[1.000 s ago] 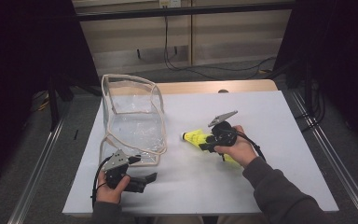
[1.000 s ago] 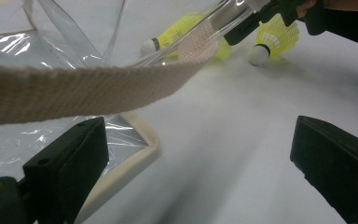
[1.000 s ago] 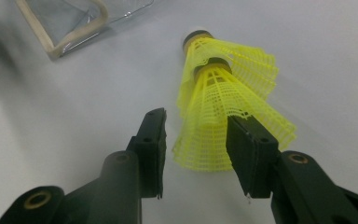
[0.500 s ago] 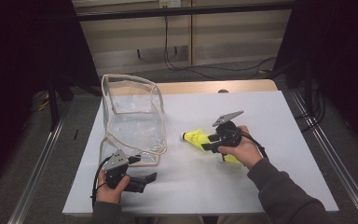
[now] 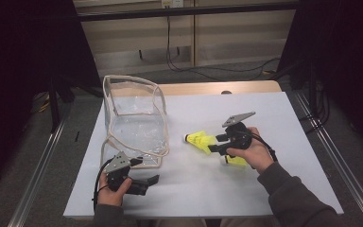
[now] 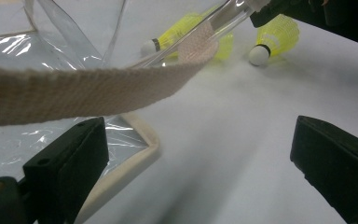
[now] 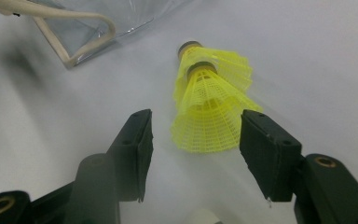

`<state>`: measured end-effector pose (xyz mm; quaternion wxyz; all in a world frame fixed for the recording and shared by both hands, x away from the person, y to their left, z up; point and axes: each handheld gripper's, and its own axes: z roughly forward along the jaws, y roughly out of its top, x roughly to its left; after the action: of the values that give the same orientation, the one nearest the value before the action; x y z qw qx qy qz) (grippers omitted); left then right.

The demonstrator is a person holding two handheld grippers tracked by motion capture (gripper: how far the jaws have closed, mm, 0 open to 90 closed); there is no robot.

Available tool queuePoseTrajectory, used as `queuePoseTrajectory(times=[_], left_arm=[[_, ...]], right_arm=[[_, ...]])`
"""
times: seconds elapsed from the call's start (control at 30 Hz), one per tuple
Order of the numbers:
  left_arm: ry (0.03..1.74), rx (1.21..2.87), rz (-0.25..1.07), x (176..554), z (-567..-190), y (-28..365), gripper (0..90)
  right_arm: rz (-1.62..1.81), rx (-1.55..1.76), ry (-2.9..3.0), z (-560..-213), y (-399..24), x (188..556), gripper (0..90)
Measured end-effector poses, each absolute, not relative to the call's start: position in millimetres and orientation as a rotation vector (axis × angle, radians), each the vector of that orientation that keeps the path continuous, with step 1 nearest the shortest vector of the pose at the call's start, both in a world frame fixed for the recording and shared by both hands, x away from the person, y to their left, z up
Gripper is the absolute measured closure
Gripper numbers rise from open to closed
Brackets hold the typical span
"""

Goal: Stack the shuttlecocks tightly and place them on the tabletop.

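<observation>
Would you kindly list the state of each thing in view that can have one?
Clear bag: standing upright, mouth open.
Yellow shuttlecocks: lying nested on the table, between the jaws, not gripped.
Right gripper: open, jaws have just been opening.
Left gripper: open, nothing between its jaws.

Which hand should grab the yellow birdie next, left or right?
Right, probably. The right gripper has just been opening, and the yellow shuttlecock lies just ahead of its jaws, unpressed. The left gripper sits open beside the clear bag, farther away.
</observation>
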<state>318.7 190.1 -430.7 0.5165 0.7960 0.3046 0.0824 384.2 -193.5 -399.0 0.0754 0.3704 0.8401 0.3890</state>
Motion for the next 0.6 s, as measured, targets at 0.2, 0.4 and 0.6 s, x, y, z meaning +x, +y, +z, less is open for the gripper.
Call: queuePoseTrajectory(times=[0.2,0.4,0.6], left_arm=[[0.733,1.914,0.198,319.0,-430.9,190.0,4.3],[0.734,1.912,0.198,318.9,-430.8,190.2,4.3],[0.734,1.912,0.198,319.0,-430.8,190.3,4.3]], right_arm=[[1.179,1.104,2.502,-394.6,-201.7,381.5,40.0],[1.186,1.108,2.503,-393.8,-207.3,378.5,35.3],[1.202,1.113,2.492,-393.7,-214.4,375.4,30.9]])
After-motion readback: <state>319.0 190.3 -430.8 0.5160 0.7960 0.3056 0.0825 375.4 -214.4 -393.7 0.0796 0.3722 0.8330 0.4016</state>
